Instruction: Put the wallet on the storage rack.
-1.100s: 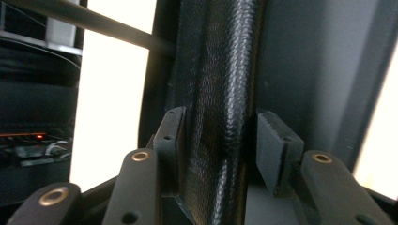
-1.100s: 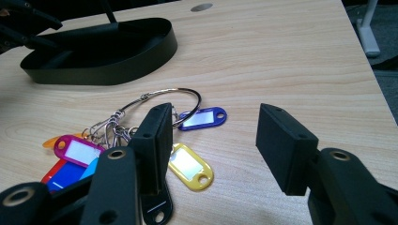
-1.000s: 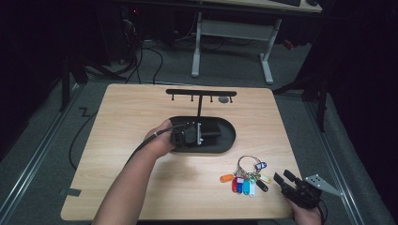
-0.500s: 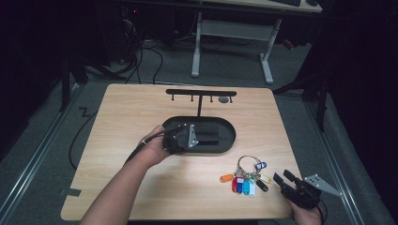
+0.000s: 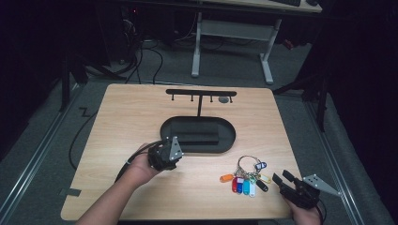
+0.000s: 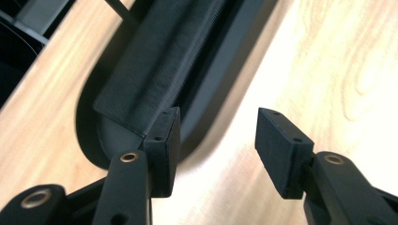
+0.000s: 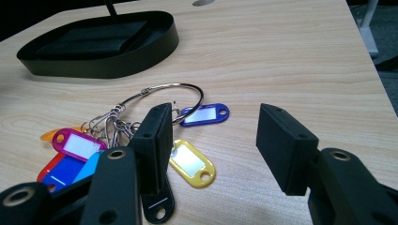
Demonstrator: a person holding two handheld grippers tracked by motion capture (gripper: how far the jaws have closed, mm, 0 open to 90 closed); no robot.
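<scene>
1. The wooden table [image 5: 141,122] is carrying everything, with the working things lying toward the person's near edge, within easy reach of both hands.
2. The black oval tray [image 5: 197,136] is sitting at the table's middle; a thin post is rising from its far side to a hook bar [image 5: 201,93], which looks meant for hanging a ring of keys. A dark ridged block is lying inside the tray.
3. The left gripper [image 5: 164,154] is hovering just beside the tray's near-left rim, its jaws standing apart with nothing between them. In the left gripper view the tray rim [image 6: 141,93] is passing just behind one pad, so the hand appears to be waiting by the stand, perhaps to steady it.
4. The right gripper [image 5: 288,183] is resting near the table's near-right corner, its jaws also spread wide and empty, aiming at the key bunch [image 5: 246,178], probably lining up for a grasp.
5. The key bunch is lying flat on the table, near the tray's front-right and just ahead of the right gripper. A thin metal ring [image 7: 173,101] is gathering small clips and plastic tags, fanning out in orange, red, blue, white, yellow, black, pink and a darker blue.
</scene>
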